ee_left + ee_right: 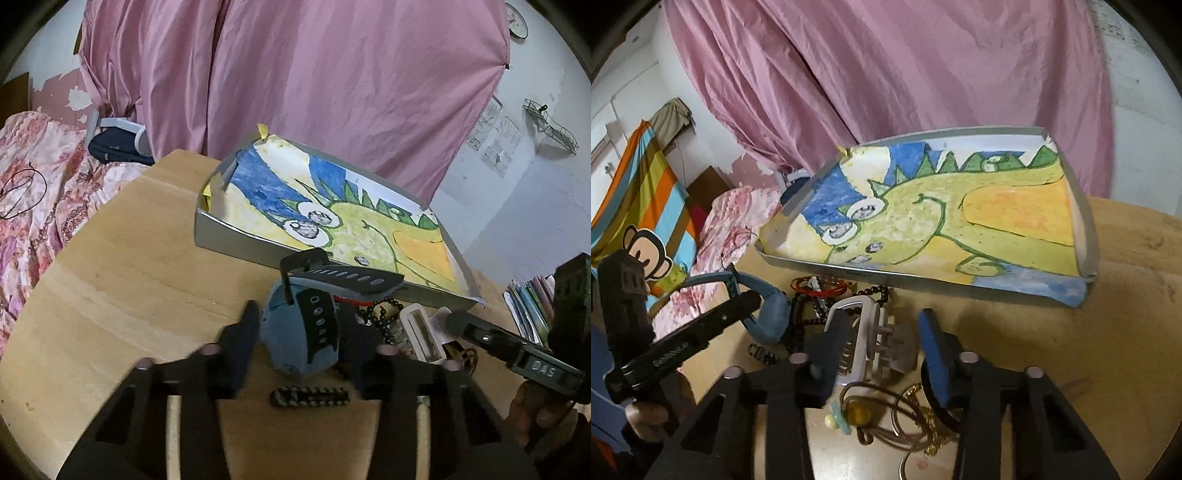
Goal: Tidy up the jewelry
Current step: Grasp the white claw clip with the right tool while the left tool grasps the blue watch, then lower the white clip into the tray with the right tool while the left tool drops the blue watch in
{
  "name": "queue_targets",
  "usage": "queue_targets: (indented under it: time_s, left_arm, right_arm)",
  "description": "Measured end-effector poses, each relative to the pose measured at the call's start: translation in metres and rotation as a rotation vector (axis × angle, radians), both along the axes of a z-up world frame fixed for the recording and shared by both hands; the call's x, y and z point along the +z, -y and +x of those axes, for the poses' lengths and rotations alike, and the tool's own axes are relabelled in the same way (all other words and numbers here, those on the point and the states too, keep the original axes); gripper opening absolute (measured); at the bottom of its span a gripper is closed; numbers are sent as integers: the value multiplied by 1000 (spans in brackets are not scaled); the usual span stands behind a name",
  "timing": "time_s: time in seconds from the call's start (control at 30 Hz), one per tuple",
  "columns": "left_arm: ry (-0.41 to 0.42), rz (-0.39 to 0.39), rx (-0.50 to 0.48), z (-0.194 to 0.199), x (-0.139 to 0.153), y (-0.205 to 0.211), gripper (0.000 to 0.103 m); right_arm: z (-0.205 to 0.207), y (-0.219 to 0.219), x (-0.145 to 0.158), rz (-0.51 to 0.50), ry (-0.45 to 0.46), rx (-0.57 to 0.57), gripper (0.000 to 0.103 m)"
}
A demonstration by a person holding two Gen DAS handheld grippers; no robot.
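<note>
Wooden table (110,266) carries a shallow grey tray (236,240), lined with a child's crayon drawing of a green dinosaur (923,221); no jewelry lies inside the tray in either view. All jewelry sits in a loose pile on the table just outside the tray's near wall. Left wrist view: left gripper (299,339) has its jaws spread wide on either side of a blue watch (299,332) with a black perforated strap; the fingers (240,343) flank the watch, and contact cannot be confirmed. A dark braided bracelet (310,397) lies at 6 o'clock from the watch, a dark beaded bracelet (384,310) at 3 o'clock, touching a white hair claw clip (421,332). Right wrist view: right gripper (882,354) is also wide open, its jaws to either side of the white hair claw clip (864,336), nothing clamped. At 6 o'clock from the clip: a hair tie with an amber bead (858,411) and a gold chain (931,417), tangled together. A red bangle (820,286) lies at 11 o'clock from the clip, just beside the tray wall. Pink curtain (886,74) hangs behind the table.
</note>
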State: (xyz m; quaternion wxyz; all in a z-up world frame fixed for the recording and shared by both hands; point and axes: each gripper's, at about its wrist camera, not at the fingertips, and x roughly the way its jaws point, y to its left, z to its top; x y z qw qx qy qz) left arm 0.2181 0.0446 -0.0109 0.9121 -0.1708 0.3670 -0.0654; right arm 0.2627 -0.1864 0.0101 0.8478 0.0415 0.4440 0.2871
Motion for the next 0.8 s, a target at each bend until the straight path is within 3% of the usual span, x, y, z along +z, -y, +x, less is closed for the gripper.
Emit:
queue_targets:
  time_s: [0.03,0.1,0.2,0.4,0.53,0.8]
  left_arm:
    - [1,-1,-5,0,0,1,25]
    - [14,-12,-26,0,1,2,15]
    - [31,-24,-49,-1,2,3,14]
    - [53,-57,-72,-3,9,4,12]
    - [69,-62,-83,-5,18,6,2]
    - [124,-63,-126,-3,41,9,1]
  right_arm:
    - [2,0,-3,8,-11,5,26]
    - [3,2,-4,38,-17,10,12]
    - [-1,2,0,41,8,14,5]
    - [-6,8,7,93,16,12,4]
    - [-7,12,19,149,34,11,4]
    - [8,18,43,184,105,-33,4]
